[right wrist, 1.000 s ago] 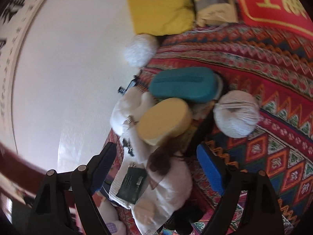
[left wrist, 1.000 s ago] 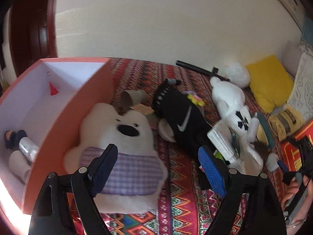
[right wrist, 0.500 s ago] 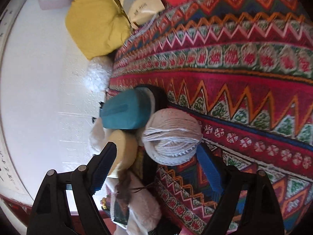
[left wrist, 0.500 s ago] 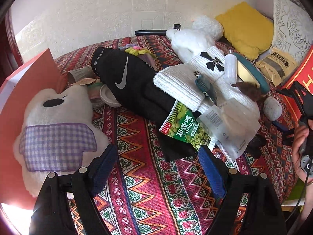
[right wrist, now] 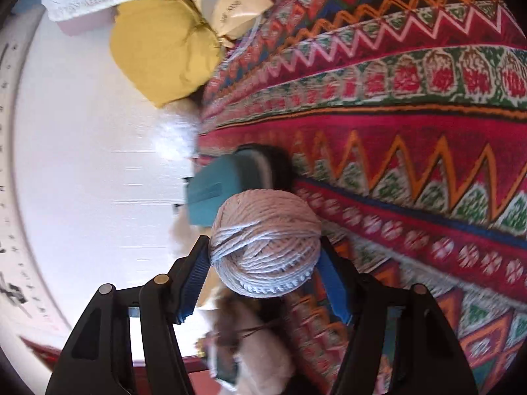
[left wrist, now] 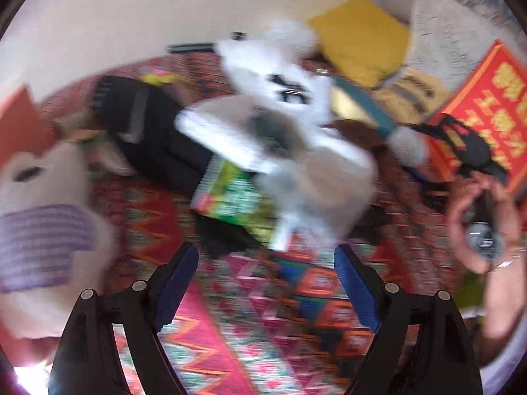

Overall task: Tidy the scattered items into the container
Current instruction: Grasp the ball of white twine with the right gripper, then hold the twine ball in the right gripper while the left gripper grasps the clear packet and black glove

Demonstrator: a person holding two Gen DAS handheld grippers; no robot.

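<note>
**Right claw closing round the ball of yarn**

The pale ball of yarn (right wrist: 265, 242) sits at lower centre of the right wrist view, on the patterned bedspread (right wrist: 411, 138), with a teal case (right wrist: 217, 191) touching it just above and left. The right claw (right wrist: 263, 271) brackets the ball: its jaws are closing, and both blue pads look to be on the yarn's sides or a hair from them. A good grip would likely take the ball across its widest part and squeeze gently, since wound yarn gives and a loose strand could snag on the case or the brown tuft below.

The left claw (left wrist: 266, 279) is released and empty, hanging over bare bedspread at the bottom of a badly blurred left wrist view. Above it lie a green snack packet (left wrist: 230, 194), white plush things and a black garment. The orange container (left wrist: 19, 121) shows at the left edge.

A plain white wall backs the bed; a yellow cushion (right wrist: 164, 49) fills the upper left.
</note>
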